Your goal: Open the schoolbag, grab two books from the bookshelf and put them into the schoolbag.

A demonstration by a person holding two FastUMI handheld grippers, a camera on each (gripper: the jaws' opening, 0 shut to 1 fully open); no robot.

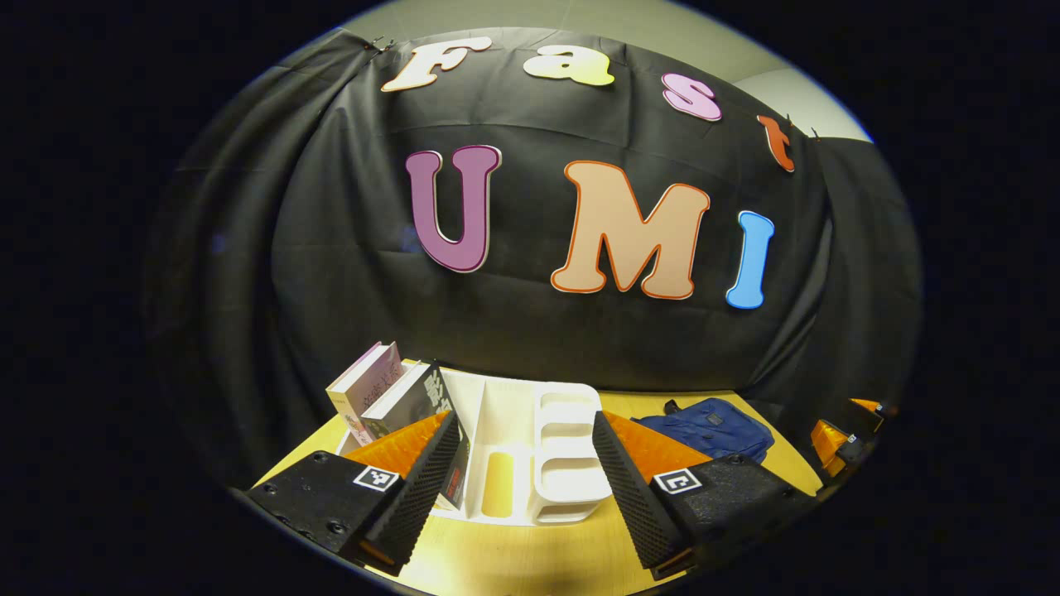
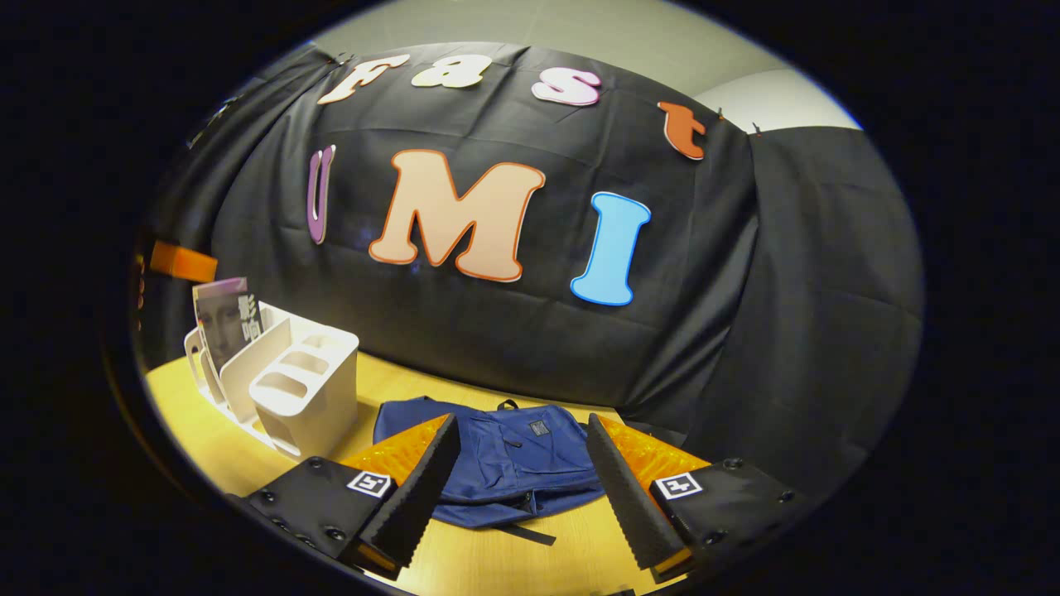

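A white bookshelf (image 1: 530, 447) stands on the yellow table (image 1: 513, 563), straight ahead of my open left gripper (image 1: 523, 480). Two books lean in its left slots: a pale one (image 1: 360, 389) and a dark one (image 1: 414, 401). The blue schoolbag (image 1: 712, 426) lies flat to the right of the shelf, closed as far as I can see. In the right gripper view the schoolbag (image 2: 505, 459) lies just beyond my open right gripper (image 2: 522, 488), whose fingers frame it without touching. The bookshelf (image 2: 290, 385) and one book (image 2: 225, 319) stand to the left there. Nothing is held.
The other gripper (image 1: 845, 434) shows at the far right of the left gripper view, orange and black. An orange part (image 2: 182, 261) of the left gripper shows at the left edge of the right gripper view. Black cloth walls close off the table's back.
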